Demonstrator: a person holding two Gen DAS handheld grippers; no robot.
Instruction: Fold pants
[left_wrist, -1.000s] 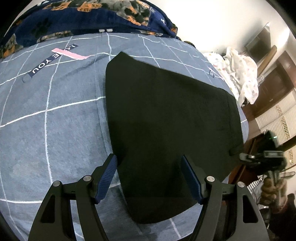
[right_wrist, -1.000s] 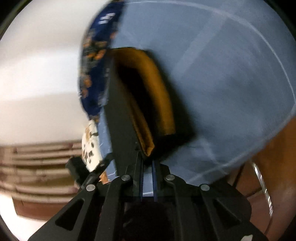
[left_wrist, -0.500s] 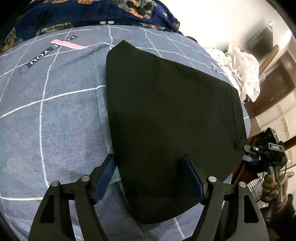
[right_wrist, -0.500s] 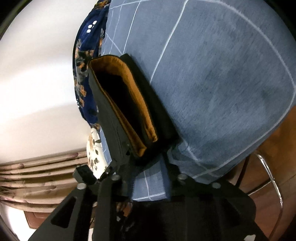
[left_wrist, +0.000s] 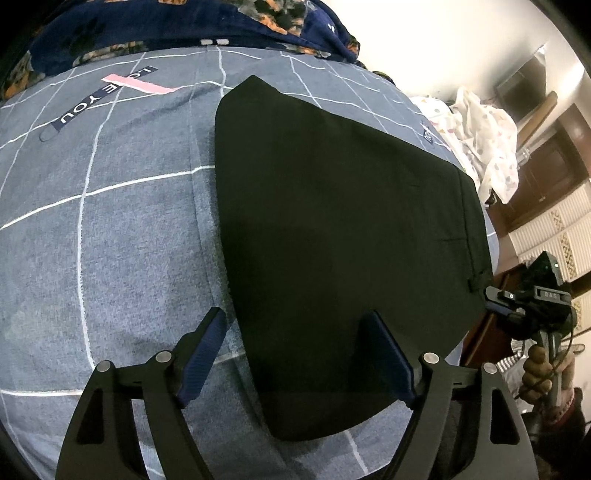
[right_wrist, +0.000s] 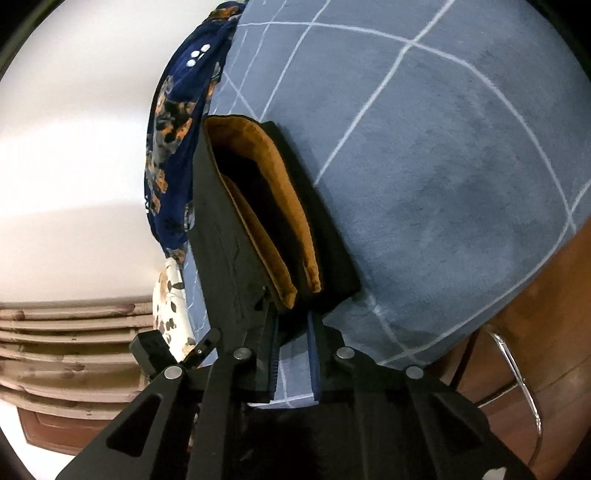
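On the bed, over a grey-blue sheet crossed with thin white lines, lie the black pants, folded into a flat, broad slab that tapers toward the far end and spreads wide at the near one. Above them the left gripper hovers with its blue-padded fingers spread wide, one over the sheet just beside the left edge of the pants, the other over the dark cloth; whether the tips touch anything I cannot tell. At the right edge of the bed the right gripper meets the waist end, where the tan lining shows in layers between black folds. Its jaws stand a narrow gap apart with sheet showing between them, and the corner of the pants sits right at the tips; whether cloth is pinched there I cannot tell. From the left camera a hand is seen gripping that tool's handle beyond the pants' right edge. A navy floral quilt is heaped along the far side of the bed, a dark printed strip crossed by a pink one lies on the sheet, and a white spotted cloth is piled off to the right
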